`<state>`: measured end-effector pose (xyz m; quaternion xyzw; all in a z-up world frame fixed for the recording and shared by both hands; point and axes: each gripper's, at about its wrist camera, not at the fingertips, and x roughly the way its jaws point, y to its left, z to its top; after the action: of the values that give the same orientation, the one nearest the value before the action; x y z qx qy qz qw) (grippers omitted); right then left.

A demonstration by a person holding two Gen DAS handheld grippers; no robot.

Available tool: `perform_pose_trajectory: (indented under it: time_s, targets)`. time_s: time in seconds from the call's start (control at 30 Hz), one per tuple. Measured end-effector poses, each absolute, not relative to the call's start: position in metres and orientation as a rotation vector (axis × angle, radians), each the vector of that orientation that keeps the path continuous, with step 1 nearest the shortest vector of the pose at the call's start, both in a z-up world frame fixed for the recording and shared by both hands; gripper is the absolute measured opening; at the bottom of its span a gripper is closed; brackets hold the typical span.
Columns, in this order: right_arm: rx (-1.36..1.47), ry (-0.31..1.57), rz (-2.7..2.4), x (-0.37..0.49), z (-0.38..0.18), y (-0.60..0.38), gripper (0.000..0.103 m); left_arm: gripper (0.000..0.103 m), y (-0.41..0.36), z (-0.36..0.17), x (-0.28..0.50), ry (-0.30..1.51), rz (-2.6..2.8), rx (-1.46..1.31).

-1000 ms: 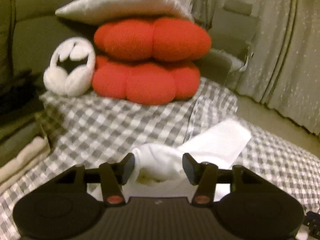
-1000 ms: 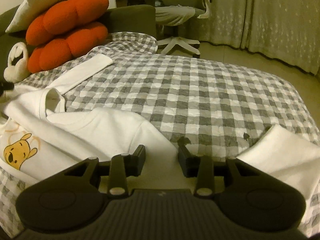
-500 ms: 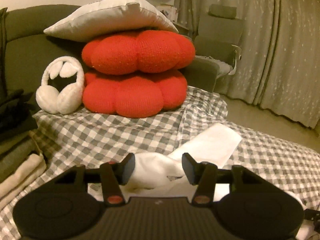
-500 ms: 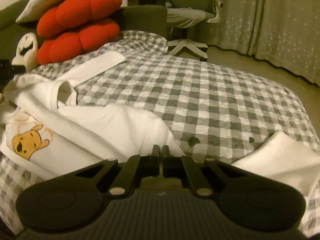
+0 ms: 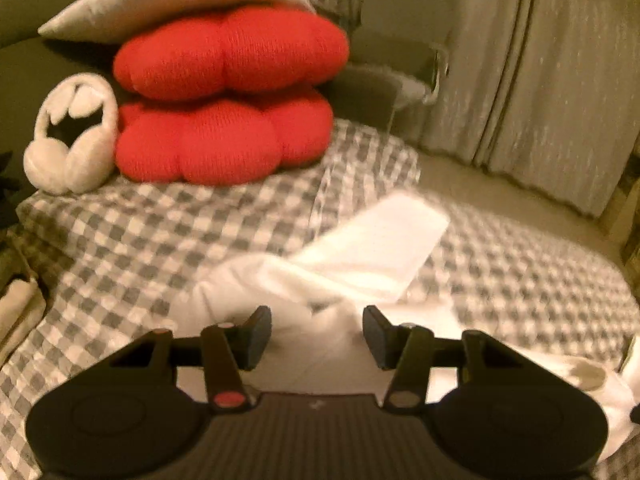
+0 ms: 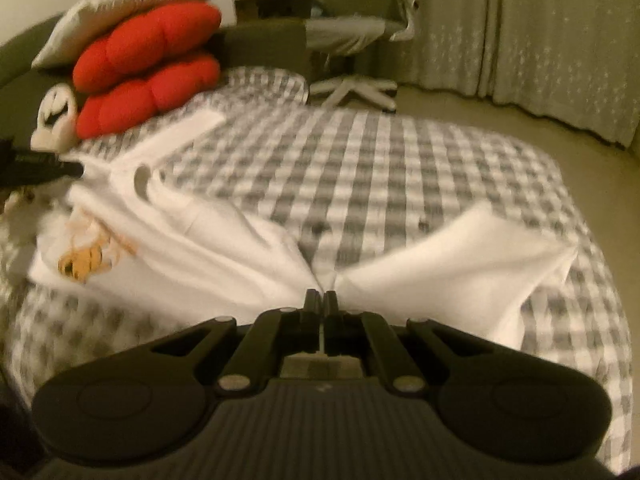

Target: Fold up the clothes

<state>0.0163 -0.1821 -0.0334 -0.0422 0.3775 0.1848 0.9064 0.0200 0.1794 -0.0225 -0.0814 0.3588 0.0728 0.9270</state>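
On the checked bedspread point(image 6: 400, 168) we see the white T-shirt point(image 6: 224, 256): the right gripper point(image 6: 322, 300) pinches its fabric tight; the left gripper point(image 5: 316, 334) stands half-open, its pads clear of bunched cloth.

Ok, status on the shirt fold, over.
Right gripper shut on the shirt, cloth bunched at its tips. Left gripper open over a fold of shirt, pads apart. Cushions far back, nothing in the way.
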Motion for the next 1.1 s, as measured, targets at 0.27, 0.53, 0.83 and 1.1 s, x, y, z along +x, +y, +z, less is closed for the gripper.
perform_pose_trajectory:
  time_s: [0.27, 0.53, 0.83, 1.1]
  targets:
    - [-0.118, 0.807, 0.401, 0.018, -0.04, -0.177, 0.003, 0.051, 0.172, -0.037, 0.03, 0.904, 0.16, -0.068]
    - [-0.027, 0.706, 0.418, 0.023, -0.024, -0.191, 0.048, 0.051, 0.176, -0.022, 0.032, 0.808, 0.109, -0.115]
    - [0.215, 0.736, 0.438, 0.054, -0.025, -0.202, 0.048, 0.051, 0.178, -0.036, 0.06, 0.806, 0.066, -0.116]
    - [0.229, 0.767, 0.45, 0.073, -0.036, -0.187, 0.048, 0.052, 0.179, -0.056, 0.072, 0.792, 0.045, -0.092]
